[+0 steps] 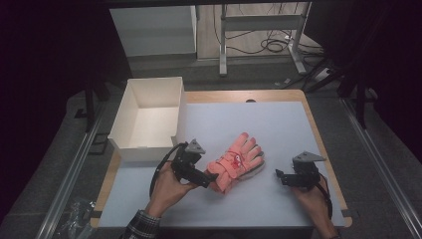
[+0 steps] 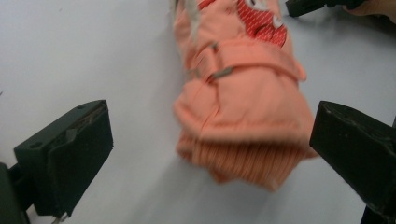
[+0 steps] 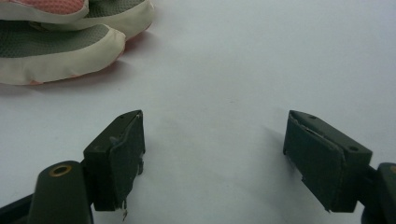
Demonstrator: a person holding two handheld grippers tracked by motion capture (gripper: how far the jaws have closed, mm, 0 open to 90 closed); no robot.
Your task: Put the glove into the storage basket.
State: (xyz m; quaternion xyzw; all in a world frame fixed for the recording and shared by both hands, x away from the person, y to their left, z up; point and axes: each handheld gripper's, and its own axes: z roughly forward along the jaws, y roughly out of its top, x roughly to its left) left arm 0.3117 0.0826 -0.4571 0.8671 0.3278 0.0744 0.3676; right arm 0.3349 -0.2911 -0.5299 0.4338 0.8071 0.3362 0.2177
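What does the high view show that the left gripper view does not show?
High view alone: the white box at the table's far left, the wooden table edge and both forearms. Left gripper view alone: the glove's ribbed knit cuff and its strap buckle, between the open jaws of the left hand-held gripper. Both share the pink glove on the white mat.

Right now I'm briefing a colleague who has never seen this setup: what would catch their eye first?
The salmon-pink glove stands out, lying on the pale mat near the middle of the table. The left claw sits open at its knitted cuff, and the right claw is open on bare mat to the other side. An open white box waits at the mat's far left corner.
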